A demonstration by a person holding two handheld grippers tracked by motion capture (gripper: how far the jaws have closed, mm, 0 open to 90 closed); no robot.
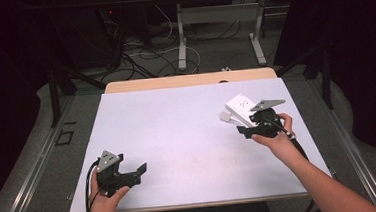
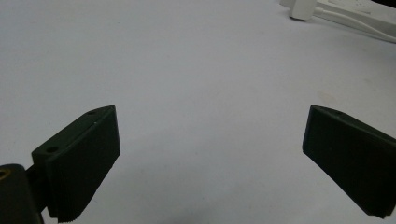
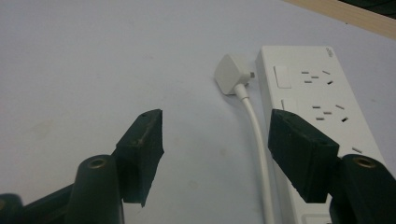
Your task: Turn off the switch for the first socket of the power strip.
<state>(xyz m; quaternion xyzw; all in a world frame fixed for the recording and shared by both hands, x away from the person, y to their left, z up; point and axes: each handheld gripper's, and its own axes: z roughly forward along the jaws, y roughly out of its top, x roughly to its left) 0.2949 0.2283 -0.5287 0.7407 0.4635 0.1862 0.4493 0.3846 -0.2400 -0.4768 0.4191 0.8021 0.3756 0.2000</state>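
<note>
A white power strip (image 1: 240,104) (image 3: 322,93) lies flat at the right side of the table. Its white plug (image 1: 225,116) (image 3: 231,74) rests unplugged beside it, on the white cable (image 3: 256,130) that runs along the strip's edge. My right gripper (image 1: 244,131) (image 3: 215,140) hovers at the strip's near end, open; the cable lies on the table just inside its right jaw, and the pads touch nothing. At the front left of the table my left gripper (image 1: 136,172) (image 2: 210,154) is wide open over bare surface, with the strip (image 2: 359,14) and plug (image 2: 301,9) far off.
The table is covered with a white sheet (image 1: 178,132), and a wooden edge (image 1: 189,80) shows at the far side. Beyond it, cables (image 1: 142,59) lie on the floor around the legs of another table (image 1: 181,41). Dark curtains stand on both sides.
</note>
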